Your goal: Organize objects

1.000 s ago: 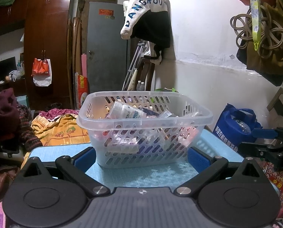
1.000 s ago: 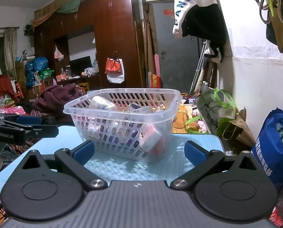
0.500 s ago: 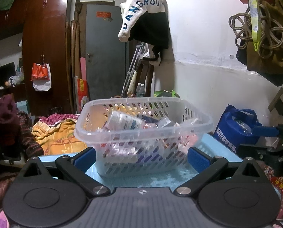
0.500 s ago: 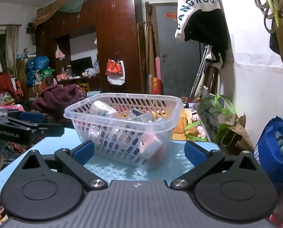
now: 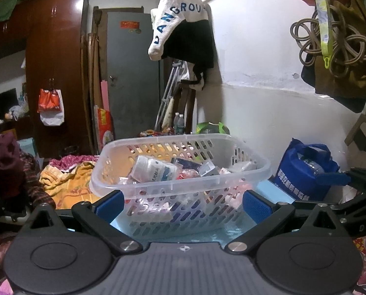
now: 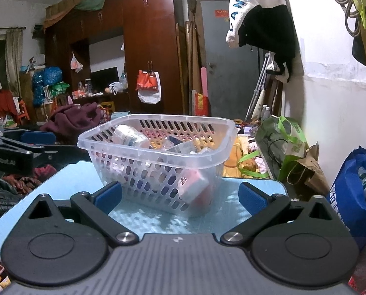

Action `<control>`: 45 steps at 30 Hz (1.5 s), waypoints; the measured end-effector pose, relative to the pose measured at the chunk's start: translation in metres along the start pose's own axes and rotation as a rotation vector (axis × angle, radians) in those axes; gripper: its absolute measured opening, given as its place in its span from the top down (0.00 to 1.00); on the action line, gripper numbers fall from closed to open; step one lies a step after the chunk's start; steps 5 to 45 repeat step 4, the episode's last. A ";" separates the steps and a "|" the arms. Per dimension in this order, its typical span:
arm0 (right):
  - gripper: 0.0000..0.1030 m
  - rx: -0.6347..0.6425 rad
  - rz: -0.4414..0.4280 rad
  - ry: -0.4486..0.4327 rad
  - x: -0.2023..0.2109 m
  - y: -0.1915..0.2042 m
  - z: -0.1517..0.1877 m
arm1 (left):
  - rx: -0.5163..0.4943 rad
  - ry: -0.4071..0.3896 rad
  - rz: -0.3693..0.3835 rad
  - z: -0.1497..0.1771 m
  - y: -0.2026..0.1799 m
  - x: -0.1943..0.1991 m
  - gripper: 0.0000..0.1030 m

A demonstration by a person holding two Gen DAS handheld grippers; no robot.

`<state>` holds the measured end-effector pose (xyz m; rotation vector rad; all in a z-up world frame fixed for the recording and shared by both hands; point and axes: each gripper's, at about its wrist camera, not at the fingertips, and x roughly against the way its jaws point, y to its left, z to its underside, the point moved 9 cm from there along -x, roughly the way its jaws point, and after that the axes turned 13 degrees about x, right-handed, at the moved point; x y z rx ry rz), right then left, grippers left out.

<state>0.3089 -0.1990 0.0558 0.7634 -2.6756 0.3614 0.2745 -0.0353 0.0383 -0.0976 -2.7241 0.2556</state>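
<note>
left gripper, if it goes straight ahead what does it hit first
Most likely the basket's near wall, which sits between the open left gripper's fingers; how close is unclear.

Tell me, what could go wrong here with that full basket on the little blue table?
The clear basket is heaped with packets, and a white packet lies near rim height, so a nudge might spill it. Both the left gripper and right gripper are open and empty close by; either could bump the basket toward the blue table's edge.
</note>
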 end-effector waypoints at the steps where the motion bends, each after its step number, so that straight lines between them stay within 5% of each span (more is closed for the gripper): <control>1: 0.00 -0.001 -0.001 0.000 0.000 -0.001 0.001 | -0.008 -0.011 -0.013 -0.001 0.000 0.001 0.00; 45: 0.00 0.000 -0.001 0.001 0.000 -0.002 0.001 | -0.029 -0.029 -0.041 -0.001 -0.001 0.003 0.00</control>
